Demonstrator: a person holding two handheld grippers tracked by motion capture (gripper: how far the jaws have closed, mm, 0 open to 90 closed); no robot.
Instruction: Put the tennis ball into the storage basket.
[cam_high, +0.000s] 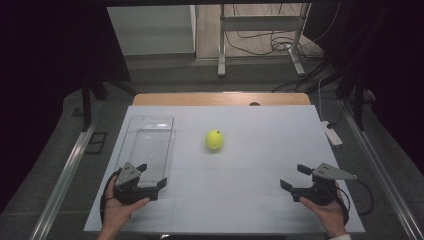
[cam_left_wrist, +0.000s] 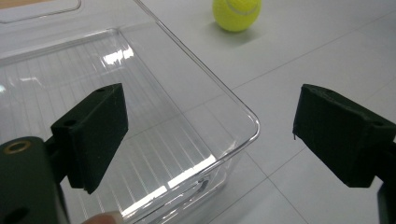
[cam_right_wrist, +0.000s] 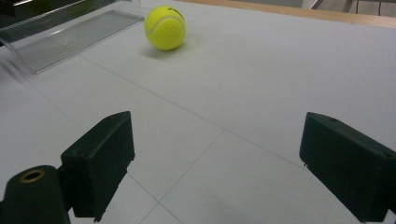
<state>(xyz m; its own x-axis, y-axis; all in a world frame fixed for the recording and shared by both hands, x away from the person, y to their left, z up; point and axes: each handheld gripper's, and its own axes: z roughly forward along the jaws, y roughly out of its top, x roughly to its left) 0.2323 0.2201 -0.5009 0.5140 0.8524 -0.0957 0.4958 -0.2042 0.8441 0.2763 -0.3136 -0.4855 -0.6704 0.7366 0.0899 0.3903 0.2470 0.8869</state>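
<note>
We hold the left hand-held gripper (cam_high: 150, 176) at the near left of the desk (cam_high: 260, 150), with its jaws spread wide and nothing between the pads. In the high view it sits over the near end of the clear plastic tray (cam_high: 150, 142). In the left gripper view, one jaw stands above the ribbed floor of the clear plastic tray (cam_left_wrist: 140, 140) and the other stands above the bare desk (cam_left_wrist: 299, 56) outside it, so the tray's near right corner lies between the two jaws without touching either. We cannot tell whether the gripper's body rests on the tray rim.

The tray lies lengthwise along the left side of the desk, and it holds nothing.

The tennis ball (cam_high: 214, 139) rests on the desk just to the right of the tray's far half, apart from the tray and near the middle of the surface. In the left gripper view the tennis ball (cam_left_wrist: 236, 14) lies beyond the tray's right wall. In the right gripper view the tennis ball (cam_right_wrist: 165, 27) lies far ahead and to the left, well apart from the jaws, with the tray (cam_right_wrist: 70, 37) behind it.

We hold the right hand-held gripper (cam_high: 294, 177) at the near right of the desk. Its jaws are also spread wide and grip nothing; between them there is bare desk (cam_right_wrist: 261, 93) surface.
</note>
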